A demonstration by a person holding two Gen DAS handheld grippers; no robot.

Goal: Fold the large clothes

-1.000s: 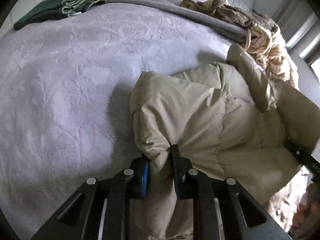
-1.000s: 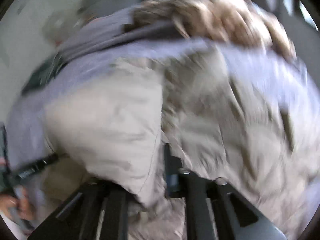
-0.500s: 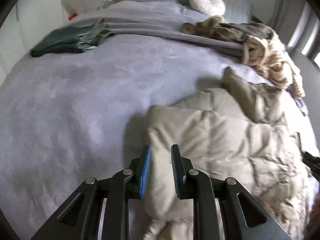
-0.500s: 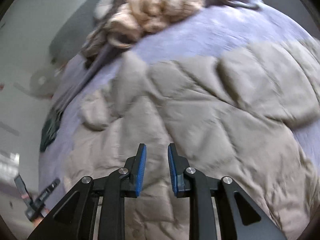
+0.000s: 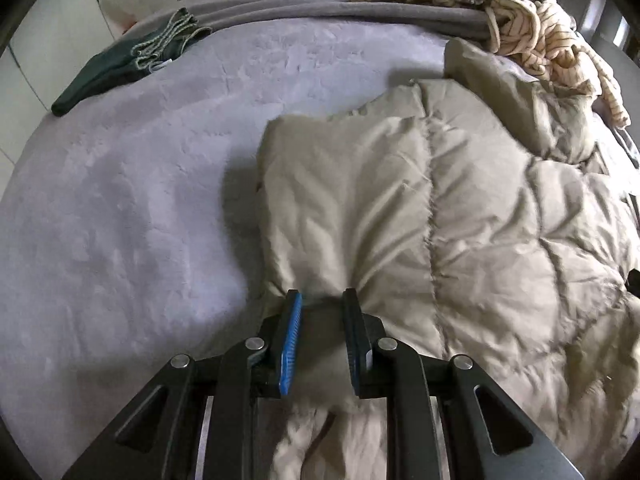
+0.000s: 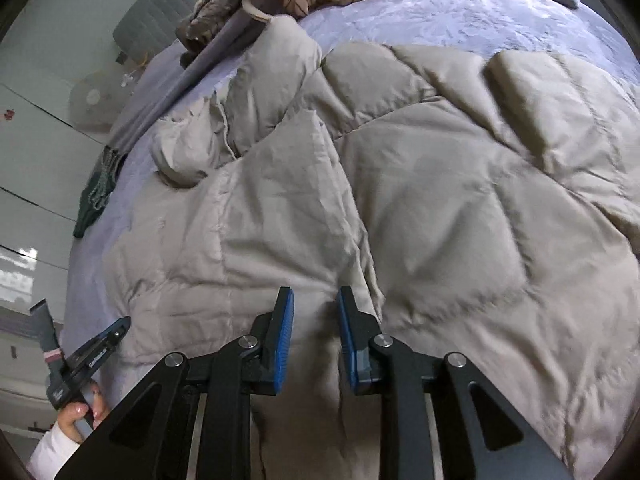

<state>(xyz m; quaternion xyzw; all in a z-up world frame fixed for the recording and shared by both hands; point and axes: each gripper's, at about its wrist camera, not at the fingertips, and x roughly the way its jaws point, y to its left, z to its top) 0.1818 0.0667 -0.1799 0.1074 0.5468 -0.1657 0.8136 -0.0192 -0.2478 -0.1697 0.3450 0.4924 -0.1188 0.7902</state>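
The beige quilted jacket lies spread on the bed, directly ahead of both tools. In the left wrist view its long axis runs from the left tool away toward the upper right, ending in a bunched fold near the striped blanket. In the right wrist view the jacket fills most of the frame ahead of the right tool, with one crumpled end pointing to the upper left. The fabric is a matte tan, stitched into puffy panels, creased and wrinkled across the surface. Left tool: the jaws stand a narrow gap apart, with gathered jacket fabric at the tips; whether the pads press on it cannot be told. Right tool: the jaws stand a narrow gap apart above the jacket, with nothing clamped between them. A dark green garment lies on the bed well apart from the jacket, far to the upper left of the left tool. The left tool also appears at the lower left of the right wrist view, held by a hand.
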